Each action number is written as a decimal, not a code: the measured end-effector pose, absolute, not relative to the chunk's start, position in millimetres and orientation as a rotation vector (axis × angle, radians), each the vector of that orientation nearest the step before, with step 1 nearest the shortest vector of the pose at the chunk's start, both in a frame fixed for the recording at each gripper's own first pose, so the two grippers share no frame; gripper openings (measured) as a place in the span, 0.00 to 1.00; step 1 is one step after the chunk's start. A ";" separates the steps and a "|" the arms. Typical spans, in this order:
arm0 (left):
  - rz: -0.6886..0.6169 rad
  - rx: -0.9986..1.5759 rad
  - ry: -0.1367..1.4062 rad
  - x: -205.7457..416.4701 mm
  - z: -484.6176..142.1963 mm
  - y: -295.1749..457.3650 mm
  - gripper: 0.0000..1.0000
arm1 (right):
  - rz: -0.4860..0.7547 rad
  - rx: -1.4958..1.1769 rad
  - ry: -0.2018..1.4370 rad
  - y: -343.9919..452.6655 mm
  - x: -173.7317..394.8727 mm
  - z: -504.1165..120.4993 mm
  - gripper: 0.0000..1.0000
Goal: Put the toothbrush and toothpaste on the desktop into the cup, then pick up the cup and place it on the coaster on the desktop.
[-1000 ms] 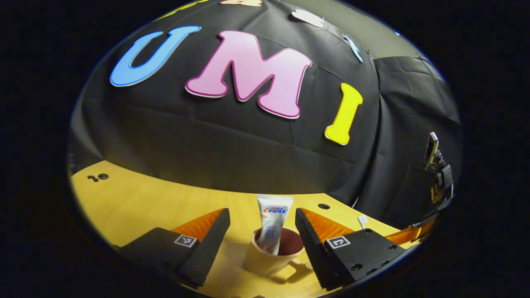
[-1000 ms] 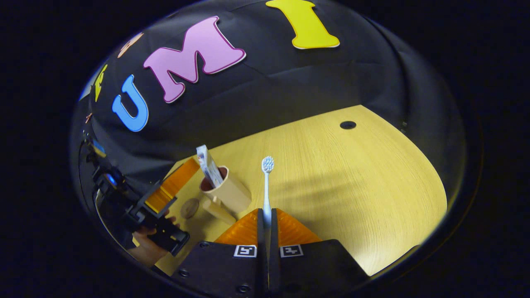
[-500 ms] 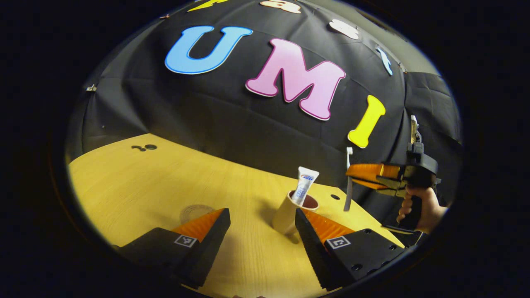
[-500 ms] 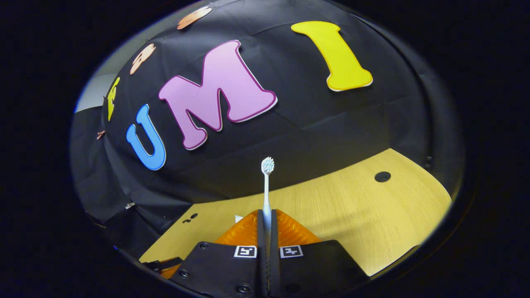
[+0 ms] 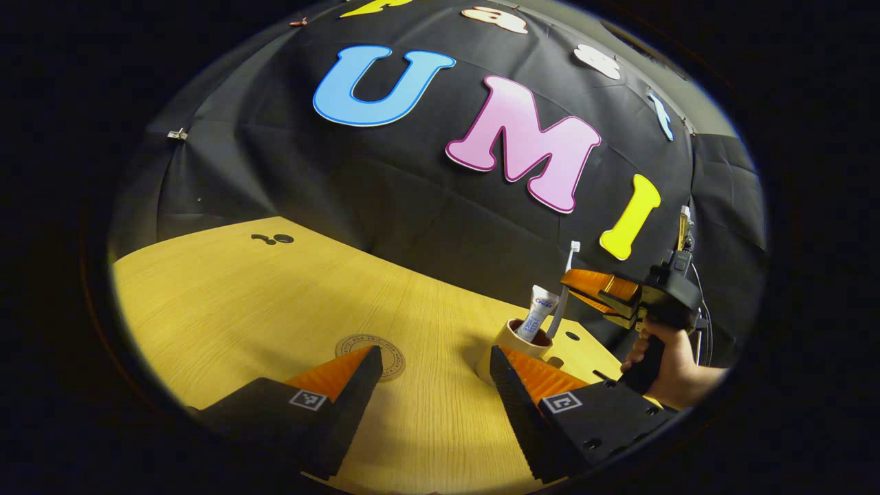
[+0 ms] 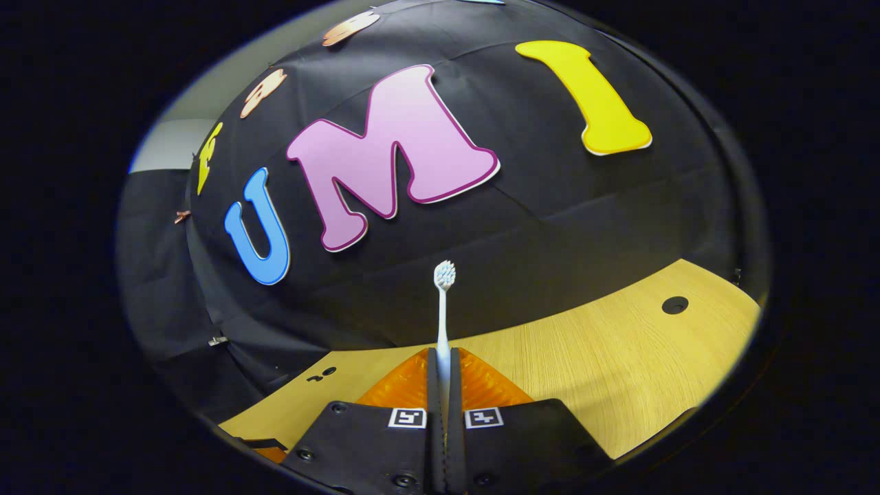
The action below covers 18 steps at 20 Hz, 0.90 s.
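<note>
Since half a second ago our left gripper (image 5: 433, 385) is pulling back from the cup (image 5: 512, 347), so the round coaster (image 5: 371, 354) is now showing in full on the desktop (image 5: 227, 302) just past our left finger, and the toothbrush (image 5: 565, 285) is coming in closer over the cup. Nearest in the left gripper view, we are holding our own fingers wide apart with nothing between them, hovering over bare wood. Just beyond them we are seeing the cup standing upright beside our right finger, with the toothpaste (image 5: 536, 317) standing in it, flat crimped end up and leaning slightly. Farther off, a hand (image 5: 677, 368) is gripping the handle of the right gripper (image 5: 584, 285), which is clamping the toothbrush near its middle; the brush is running nearly upright, head up, its lower end hanging at the cup's rim, though we cannot tell whether it is inside. In the right gripper view we are seeing the right gripper's fingers (image 6: 412, 381) pressed tight on the toothbrush (image 6: 443, 309), whose long axis is pointing straight ahead along the fingers, bristled head farthest from us against the black cloth wall (image 6: 550, 227). That view is giving the grip itself; the left gripper view is giving the cup, toothpaste and coaster.
</note>
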State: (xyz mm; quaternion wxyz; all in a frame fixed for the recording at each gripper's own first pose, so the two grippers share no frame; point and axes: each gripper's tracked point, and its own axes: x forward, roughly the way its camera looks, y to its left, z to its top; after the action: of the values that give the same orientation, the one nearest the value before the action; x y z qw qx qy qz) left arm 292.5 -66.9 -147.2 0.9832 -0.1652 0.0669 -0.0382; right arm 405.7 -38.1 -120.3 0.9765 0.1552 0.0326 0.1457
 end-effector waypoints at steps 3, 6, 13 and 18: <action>-0.070 -0.315 0.143 288.7 -153.0 -64.3 0.98 | 0.297 0.294 0.033 -35.2 403.2 -131.0 0.05; -0.062 -0.298 0.151 284.3 -157.6 -61.2 0.98 | 0.295 0.284 0.019 -35.0 398.9 -143.3 0.06; -0.051 -0.291 0.160 277.9 -166.3 -61.7 0.98 | 0.338 0.213 0.051 -22.8 374.8 -176.9 0.18; -0.052 -0.284 0.173 272.0 -170.9 -68.4 0.98 | 0.357 0.173 0.084 -23.5 353.7 -184.5 0.88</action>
State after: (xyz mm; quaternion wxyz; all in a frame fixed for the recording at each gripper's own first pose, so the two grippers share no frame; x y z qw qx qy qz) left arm 272.0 -68.4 -170.9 0.9859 -0.1414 0.0862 -0.0261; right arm 353.7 -23.5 -184.5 0.9795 0.0861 0.0417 0.1772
